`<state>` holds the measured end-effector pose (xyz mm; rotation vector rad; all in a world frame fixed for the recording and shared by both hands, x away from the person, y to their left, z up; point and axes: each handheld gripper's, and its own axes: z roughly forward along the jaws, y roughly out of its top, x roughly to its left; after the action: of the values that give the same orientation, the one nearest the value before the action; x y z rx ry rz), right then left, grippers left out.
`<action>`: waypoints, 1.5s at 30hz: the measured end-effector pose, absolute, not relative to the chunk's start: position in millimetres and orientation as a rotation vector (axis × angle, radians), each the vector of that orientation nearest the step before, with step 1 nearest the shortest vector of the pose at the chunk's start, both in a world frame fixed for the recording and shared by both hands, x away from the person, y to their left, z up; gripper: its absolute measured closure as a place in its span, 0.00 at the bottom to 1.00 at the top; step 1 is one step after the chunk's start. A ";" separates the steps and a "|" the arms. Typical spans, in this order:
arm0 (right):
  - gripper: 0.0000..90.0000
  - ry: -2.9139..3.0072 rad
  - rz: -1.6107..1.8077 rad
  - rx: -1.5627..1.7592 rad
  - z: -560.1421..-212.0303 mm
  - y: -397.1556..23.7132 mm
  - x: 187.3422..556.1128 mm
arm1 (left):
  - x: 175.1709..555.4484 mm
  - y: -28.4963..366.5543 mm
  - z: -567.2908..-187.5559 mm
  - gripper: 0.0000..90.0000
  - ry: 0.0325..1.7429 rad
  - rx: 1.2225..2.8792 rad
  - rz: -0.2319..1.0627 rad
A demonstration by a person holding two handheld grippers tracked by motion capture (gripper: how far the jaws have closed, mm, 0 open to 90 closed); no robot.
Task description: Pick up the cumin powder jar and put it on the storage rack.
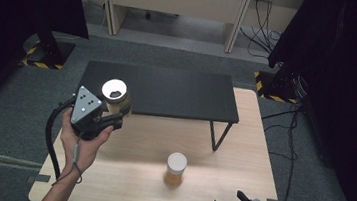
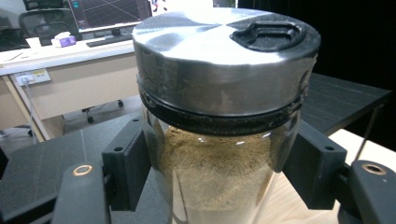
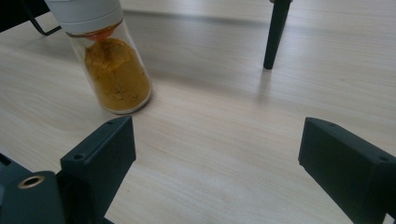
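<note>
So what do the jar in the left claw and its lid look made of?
Jar: clear and glossy, likely glass or hard plastic, since the tan powder shows through. Lid: brushed metal look, dull silver sheen with streaked highlights, and a black insert that seems plastic.

grey carpet floor (image 1: 181, 55). light wooden table (image 1: 241, 152) carries a low black shelf (image 1: 177, 93) on thin legs. beige desks (image 1: 177, 0) stand behind, cables (image 1: 265, 24) hanging. black curtains (image 1: 350, 73) flank both sides.
</note>
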<state>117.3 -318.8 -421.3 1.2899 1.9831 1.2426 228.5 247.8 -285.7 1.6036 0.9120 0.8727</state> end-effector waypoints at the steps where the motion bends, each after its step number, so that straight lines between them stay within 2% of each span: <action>1: 0.12 1.981 1.241 1.288 -421.5 -319.3 117.3 | 229.5 247.8 -285.7 0.33 0.915 1.602 0.872; 13: 0.12 1.979 1.242 1.292 -421.8 -319.8 118.8 | 253.7 248.9 -281.8 0.33 0.961 1.596 0.900; 23: 0.12 1.983 1.243 1.291 -422.0 -318.7 119.9 | 272.3 241.6 -278.5 0.33 0.992 1.652 0.946; 45: 0.12 1.982 1.234 1.303 -423.0 -321.1 120.3 | 302.4 236.0 -281.6 0.33 1.057 1.697 0.918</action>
<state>120.3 -321.1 -423.0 1.3025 1.9822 1.2345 302.4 236.0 -281.6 1.6968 1.0567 0.9177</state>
